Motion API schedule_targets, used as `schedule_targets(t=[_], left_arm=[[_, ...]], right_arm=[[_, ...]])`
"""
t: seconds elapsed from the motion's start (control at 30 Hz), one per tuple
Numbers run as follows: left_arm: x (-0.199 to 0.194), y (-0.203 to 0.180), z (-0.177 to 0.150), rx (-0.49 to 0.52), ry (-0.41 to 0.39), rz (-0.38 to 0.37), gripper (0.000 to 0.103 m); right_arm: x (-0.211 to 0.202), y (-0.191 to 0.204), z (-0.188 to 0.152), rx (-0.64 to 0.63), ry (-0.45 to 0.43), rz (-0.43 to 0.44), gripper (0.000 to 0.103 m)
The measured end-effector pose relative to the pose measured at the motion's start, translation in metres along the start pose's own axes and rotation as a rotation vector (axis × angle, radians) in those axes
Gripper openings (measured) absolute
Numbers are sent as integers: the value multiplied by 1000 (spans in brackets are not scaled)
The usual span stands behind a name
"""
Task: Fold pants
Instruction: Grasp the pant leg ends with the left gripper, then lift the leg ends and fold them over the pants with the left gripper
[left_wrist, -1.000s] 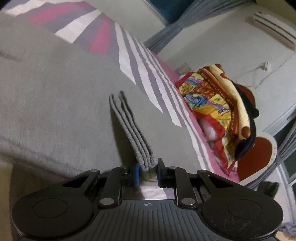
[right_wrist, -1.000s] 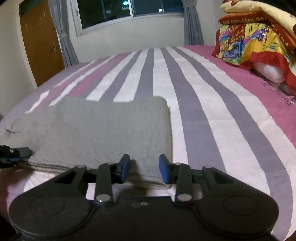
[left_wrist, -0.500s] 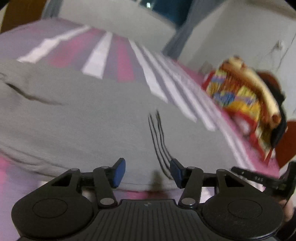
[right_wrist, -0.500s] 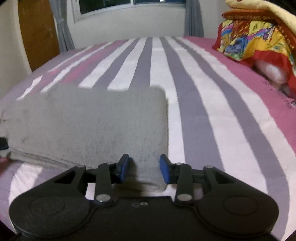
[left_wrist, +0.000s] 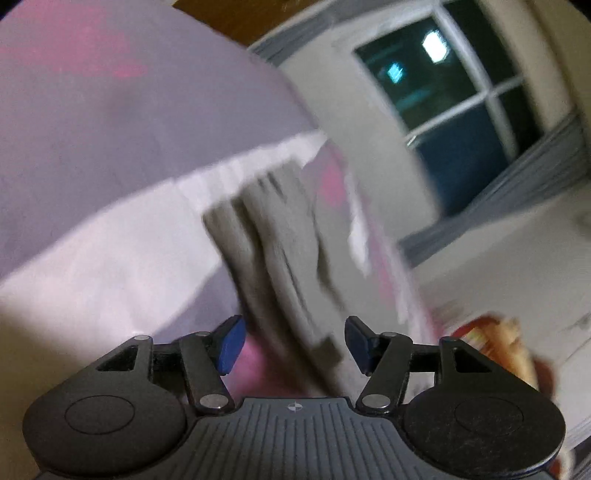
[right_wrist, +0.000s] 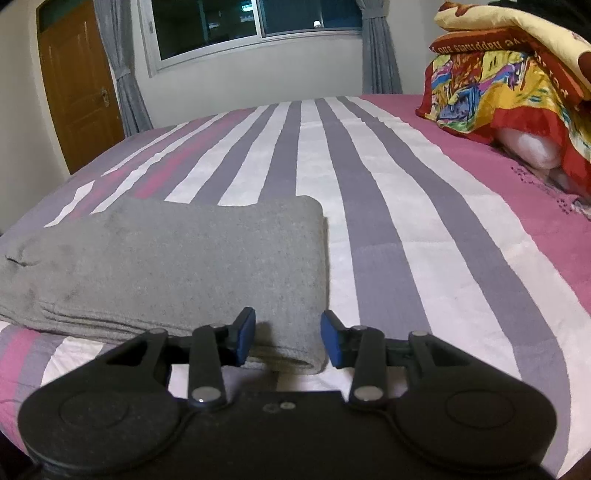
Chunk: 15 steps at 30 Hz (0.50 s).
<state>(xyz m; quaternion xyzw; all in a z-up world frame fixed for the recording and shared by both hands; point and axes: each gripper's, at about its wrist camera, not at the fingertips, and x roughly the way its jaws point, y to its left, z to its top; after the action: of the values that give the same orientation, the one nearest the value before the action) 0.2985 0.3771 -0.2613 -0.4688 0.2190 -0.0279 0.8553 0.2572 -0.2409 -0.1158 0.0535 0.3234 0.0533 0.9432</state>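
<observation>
The grey pants (right_wrist: 166, 266) lie folded into a flat rectangle on the striped bed, near its front left edge. My right gripper (right_wrist: 288, 339) is open and empty, its fingertips just over the near right corner of the fold. In the blurred, tilted left wrist view the layered edge of the pants (left_wrist: 280, 251) shows end on. My left gripper (left_wrist: 293, 345) is open and empty, close in front of that edge.
The bed cover (right_wrist: 388, 221) has pink, white and grey stripes. A pile of bright patterned blankets (right_wrist: 517, 85) sits at the far right. A wooden door (right_wrist: 79, 81) and a dark window (right_wrist: 255, 18) with grey curtains are behind the bed.
My left gripper let go of the folded edge, opened wide and swung round to a tilted view towards the window. My right gripper opened a little wider and drew back slightly.
</observation>
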Motion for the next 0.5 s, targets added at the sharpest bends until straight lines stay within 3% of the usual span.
schedule_targets(t=[0.1, 0.2, 0.4, 0.43, 0.47, 0.5], left_arm=[[13, 22, 8, -110, -56, -125, 60], [29, 29, 15, -155, -68, -194, 60], [62, 28, 38, -169, -37, -196, 60], [71, 19, 42, -141, -32, -137, 45], [70, 13, 45, -126, -44, -100, 41], [68, 8, 40, -110, -75, -124, 40]], right_arm=[[-4, 3, 1, -17, -10, -9, 39], [-7, 7, 2, -34, -14, -14, 39], [1, 12, 9, -24, 5, -24, 39], [3, 10, 11, -13, 8, -27, 39], [5, 9, 13, 7, 9, -32, 39], [5, 8, 15, 20, 5, -38, 39]])
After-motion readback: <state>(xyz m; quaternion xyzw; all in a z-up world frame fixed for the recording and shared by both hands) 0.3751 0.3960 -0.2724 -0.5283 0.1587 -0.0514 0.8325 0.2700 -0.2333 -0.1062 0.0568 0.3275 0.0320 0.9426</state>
